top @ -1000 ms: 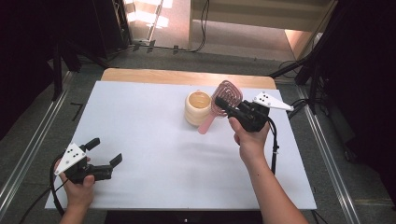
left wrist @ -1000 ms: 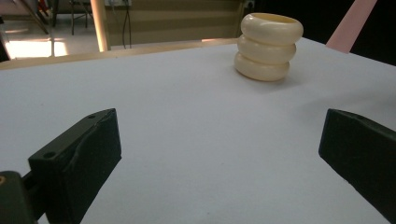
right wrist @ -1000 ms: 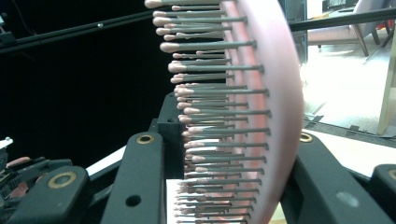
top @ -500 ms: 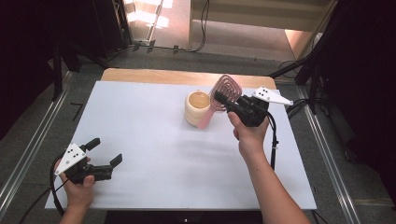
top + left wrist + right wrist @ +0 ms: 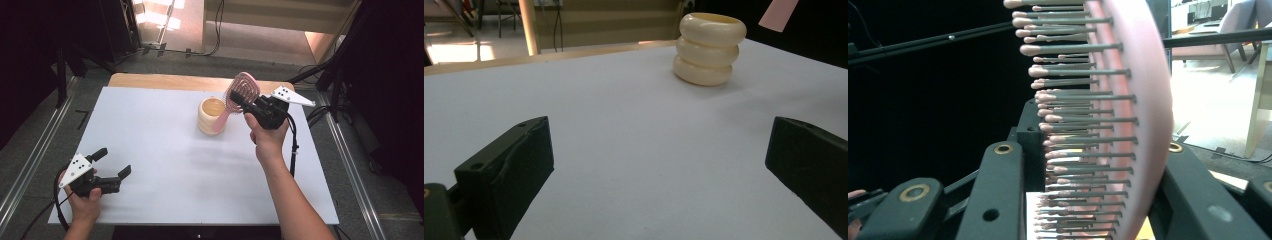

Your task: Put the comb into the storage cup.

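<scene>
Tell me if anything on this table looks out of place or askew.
Nothing is spilled or damaged. The pink hairbrush hangs tilted, its handle end over the cream ribbed holder, held by its head in the right gripper. The left gripper is open near the table's front corner.

Table [image 5: 150, 130] evenly bright, soft shadows; surroundings dark; sunlit floor patch beyond; near bristles [image 5: 1073, 125] blurred.

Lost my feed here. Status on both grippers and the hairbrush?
Right gripper shut on pink hairbrush, handle tip at the cream ribbed cup's rim. Left gripper open, low over white table. Nothing in the way.
</scene>
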Available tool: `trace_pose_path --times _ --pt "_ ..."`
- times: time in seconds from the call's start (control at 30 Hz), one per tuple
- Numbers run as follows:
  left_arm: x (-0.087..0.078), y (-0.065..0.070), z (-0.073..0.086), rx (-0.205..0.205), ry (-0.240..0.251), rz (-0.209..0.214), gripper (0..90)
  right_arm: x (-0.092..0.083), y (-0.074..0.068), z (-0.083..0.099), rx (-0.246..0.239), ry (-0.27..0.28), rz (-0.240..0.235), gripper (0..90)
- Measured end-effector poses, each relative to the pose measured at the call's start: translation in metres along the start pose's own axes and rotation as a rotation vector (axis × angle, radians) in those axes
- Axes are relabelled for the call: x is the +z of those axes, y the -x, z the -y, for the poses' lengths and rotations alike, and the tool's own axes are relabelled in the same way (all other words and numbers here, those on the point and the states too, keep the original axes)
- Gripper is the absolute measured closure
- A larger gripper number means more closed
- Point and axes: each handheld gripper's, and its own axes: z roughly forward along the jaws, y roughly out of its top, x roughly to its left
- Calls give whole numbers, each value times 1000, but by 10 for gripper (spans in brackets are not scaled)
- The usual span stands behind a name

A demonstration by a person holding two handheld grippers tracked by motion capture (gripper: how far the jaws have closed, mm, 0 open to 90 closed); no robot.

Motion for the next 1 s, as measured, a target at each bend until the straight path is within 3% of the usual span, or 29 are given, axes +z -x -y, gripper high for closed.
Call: trace_pose_path --times 1.0 --pt "0 1 0 1 -1 5 0 12 8 -15 -12 18 30 625"
